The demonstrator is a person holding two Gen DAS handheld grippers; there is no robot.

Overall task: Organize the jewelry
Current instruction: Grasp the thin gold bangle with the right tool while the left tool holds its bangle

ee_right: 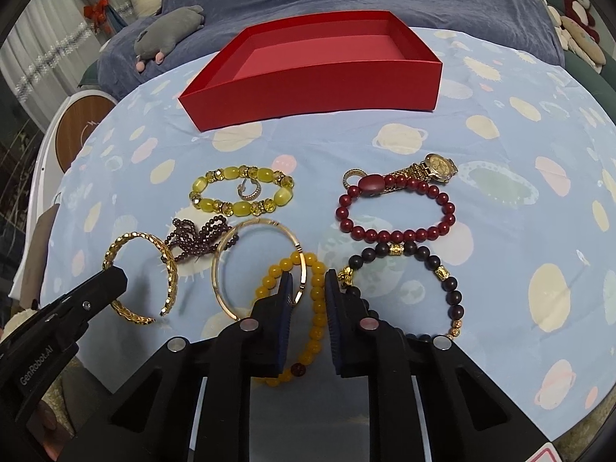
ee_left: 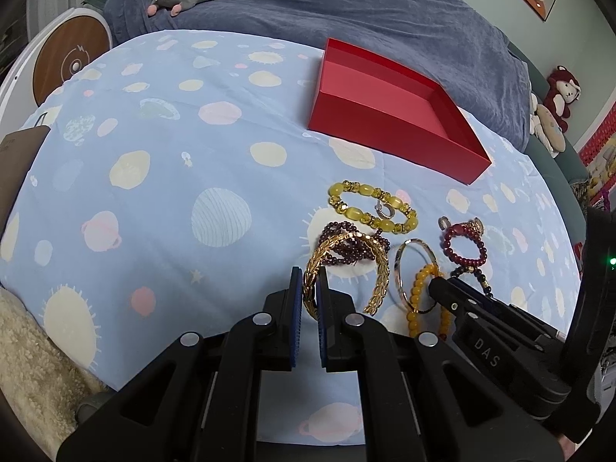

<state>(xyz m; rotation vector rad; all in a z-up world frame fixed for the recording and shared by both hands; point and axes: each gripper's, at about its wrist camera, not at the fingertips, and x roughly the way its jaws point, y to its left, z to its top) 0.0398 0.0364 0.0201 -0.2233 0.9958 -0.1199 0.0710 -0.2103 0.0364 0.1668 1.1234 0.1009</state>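
The left claw [ee_left: 310, 288] pinches the gold leaf cuff [ee_left: 338, 269] at its near side, close to the bed's near edge. The right claw [ee_right: 308, 288] stands parted astride the orange bead bracelet [ee_right: 313, 308], not closed on it. Touching that bracelet lies a thin gold bangle [ee_right: 258, 265]; just right, a dark bead bracelet [ee_right: 423, 288]. Farther out sit the garnet strand [ee_right: 196, 236], the red bead bracelet [ee_right: 392, 211], the yellow bead bracelet [ee_right: 240, 190] ringing a small earring [ee_right: 250, 190], and a gold watch [ee_right: 435, 165]. Toward the planet-print sheet's [ee_right: 500, 231] far edge stands the red box [ee_right: 315, 81].
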